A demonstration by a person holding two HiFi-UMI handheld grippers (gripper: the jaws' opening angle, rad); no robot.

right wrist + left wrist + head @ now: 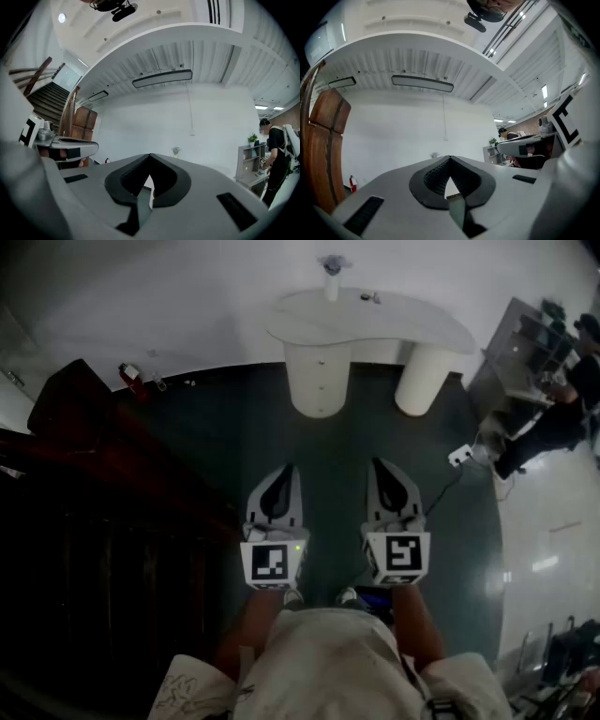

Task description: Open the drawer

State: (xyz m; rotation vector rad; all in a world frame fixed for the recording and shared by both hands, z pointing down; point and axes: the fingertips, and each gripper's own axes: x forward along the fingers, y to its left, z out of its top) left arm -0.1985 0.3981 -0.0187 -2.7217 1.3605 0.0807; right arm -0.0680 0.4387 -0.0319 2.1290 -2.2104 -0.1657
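The drawer [320, 371] is in the rounded pedestal [317, 401] under the left end of the white worktop [375, 320] at the far wall, well apart from both grippers. The left gripper [286, 471] and right gripper [378, 467] point level, side by side over the dark floor [225, 442]. The jaws of each are closed together on nothing. The approach probably calls for walking in squarely and parting one gripper's jaws before reaching the drawer front.

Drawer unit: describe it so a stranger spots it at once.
Against the white wall stands a curved white desk on two round pedestals. The drawer unit is the wider one, on the head view's left. Unlike the plain pedestal beside it, it shows small knobs down its front.
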